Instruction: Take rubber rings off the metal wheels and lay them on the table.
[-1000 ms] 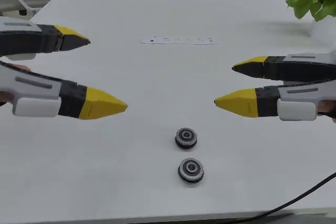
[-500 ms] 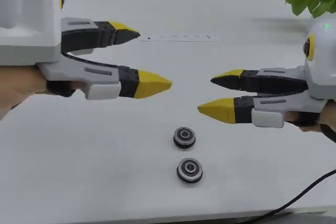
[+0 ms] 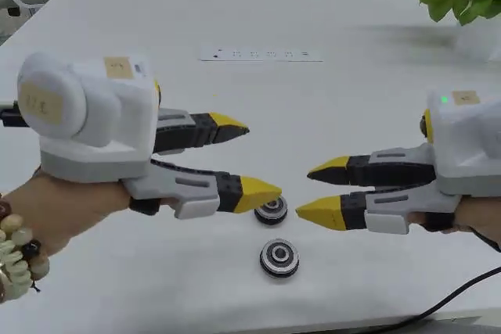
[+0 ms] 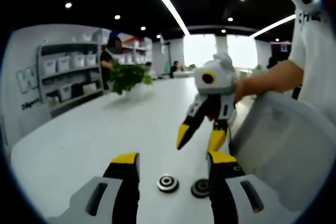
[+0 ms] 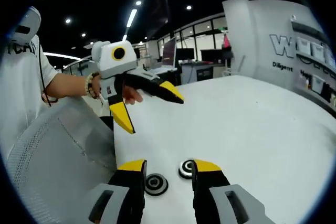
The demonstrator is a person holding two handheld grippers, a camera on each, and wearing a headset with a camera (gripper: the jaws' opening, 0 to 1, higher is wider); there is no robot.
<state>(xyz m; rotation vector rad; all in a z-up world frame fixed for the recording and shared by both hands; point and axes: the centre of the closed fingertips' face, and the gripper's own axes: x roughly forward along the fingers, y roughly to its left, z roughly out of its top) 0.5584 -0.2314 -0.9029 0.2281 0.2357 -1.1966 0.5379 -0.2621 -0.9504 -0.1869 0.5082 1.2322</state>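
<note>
The white table carries two metal wheels. Left of the far wheel hang the left tongs, spread wide and empty, with the lower tip close by it. To its right, the right tongs gape narrower, also empty. The near wheel lies just beside it, apart.

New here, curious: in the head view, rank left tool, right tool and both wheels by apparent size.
Left tool
Right tool
Nearer wheel and farther wheel: about alike, farther partly hidden.
</note>
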